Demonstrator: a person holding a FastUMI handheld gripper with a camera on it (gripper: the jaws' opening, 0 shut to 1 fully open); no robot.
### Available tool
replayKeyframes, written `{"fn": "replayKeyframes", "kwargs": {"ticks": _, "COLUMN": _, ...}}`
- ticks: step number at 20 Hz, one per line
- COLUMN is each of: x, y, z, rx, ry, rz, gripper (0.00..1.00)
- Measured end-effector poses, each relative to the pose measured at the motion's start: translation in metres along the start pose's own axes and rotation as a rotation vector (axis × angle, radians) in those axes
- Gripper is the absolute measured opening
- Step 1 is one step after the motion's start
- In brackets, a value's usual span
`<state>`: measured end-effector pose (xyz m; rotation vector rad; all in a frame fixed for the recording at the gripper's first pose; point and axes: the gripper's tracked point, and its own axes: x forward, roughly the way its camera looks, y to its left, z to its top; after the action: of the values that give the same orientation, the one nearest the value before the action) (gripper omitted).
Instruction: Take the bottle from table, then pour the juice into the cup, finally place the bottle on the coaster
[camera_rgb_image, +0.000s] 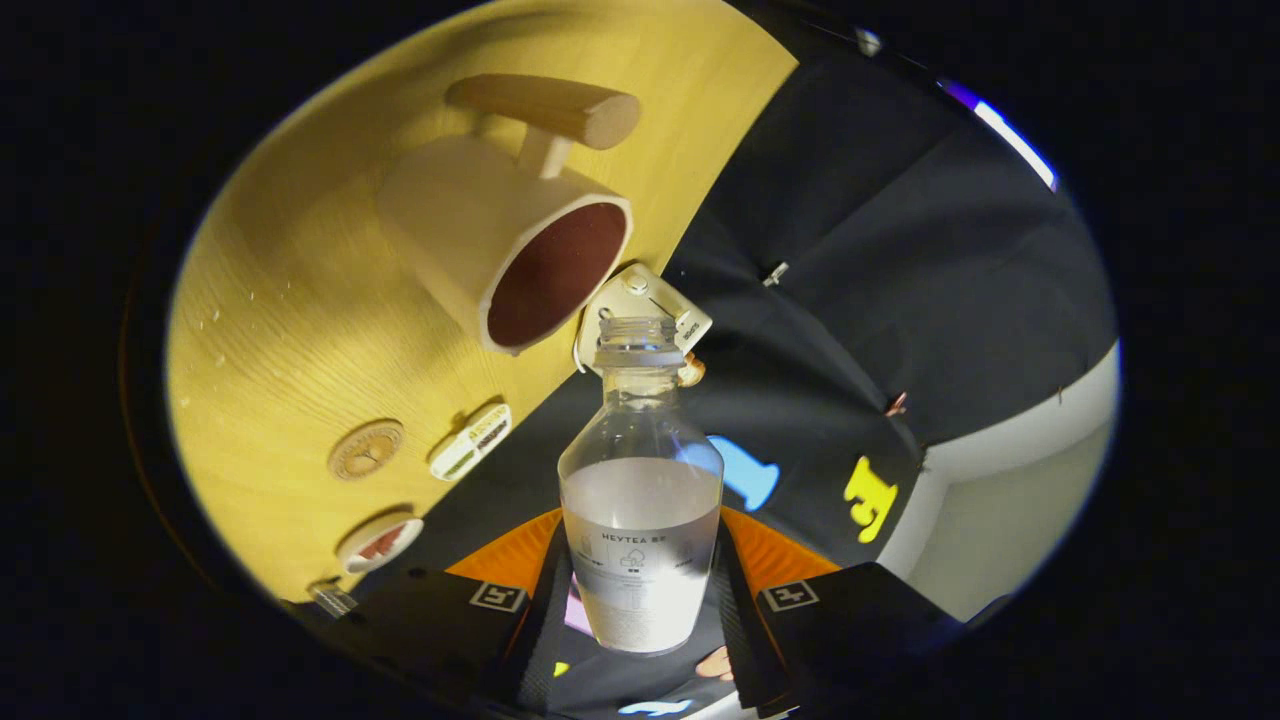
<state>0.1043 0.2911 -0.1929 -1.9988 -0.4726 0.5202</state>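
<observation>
The claw (640, 590) is clamped on the bottle (640, 500), one ribbed finger pressing each side of its lower body. The bottle is clear plastic with a rounded shoulder, a narrow threaded neck and an open mouth with no cap on it. Its lower part is wrapped in a frosted label, and a pale, cloudy juice (640, 495) fills it to just under the shoulder. Bottle and claw are held off the surface, and the whole scene appears strongly tilted around them.

Just beyond the bottle's mouth lies the edge of the surface (300, 300), a yellow board with fine wood grain. At that edge, right behind the neck, sits a small white square plate (640, 300) with rounded corners. Next to it stands the cup (500, 250), a smooth cream-coloured mug with a dark red-brown inside and a thick wooden peg handle shaped like a short cylinder on a stem.

Farther along the surface, well apart from the cup, lies a round wooden coaster (366, 449) with a carved pattern, and just beside it a small white rectangular piece (470, 442). Past those is a round white disc (380, 542) with red marking.
</observation>
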Motion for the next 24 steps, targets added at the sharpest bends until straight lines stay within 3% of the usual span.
{"fn": "replayKeyframes", "kwargs": {"ticks": 7, "x": -0.026, "y": 0.046, "z": 0.012, "rx": 0.650, "ry": 0.157, "rz": 0.194, "gripper": 0.70}}
{"fn": "replayKeyframes", "kwargs": {"ticks": 11, "x": -0.031, "y": 0.049, "z": 0.018, "rx": 1.045, "ry": 0.212, "rz": 0.226, "gripper": 0.71}}
{"fn": "replayKeyframes", "kwargs": {"ticks": 14, "x": -0.024, "y": 0.035, "z": 0.013, "rx": 1.362, "ry": 0.214, "rz": 0.194, "gripper": 0.71}}
{"fn": "replayKeyframes", "kwargs": {"ticks": 17, "x": -0.019, "y": 0.027, "z": 0.017, "rx": 1.679, "ry": 0.178, "rz": 0.214, "gripper": 0.71}}
{"fn": "replayKeyframes", "kwargs": {"ticks": 21, "x": -0.014, "y": -0.001, "z": -0.013, "rx": 1.945, "ry": 0.118, "rz": 0.117, "gripper": 0.71}}
{"fn": "replayKeyframes", "kwargs": {"ticks": 24, "x": -0.006, "y": -0.015, "z": -0.052, "rx": 2.057, "ry": 0.073, "rz": -0.006, "gripper": 0.71}}
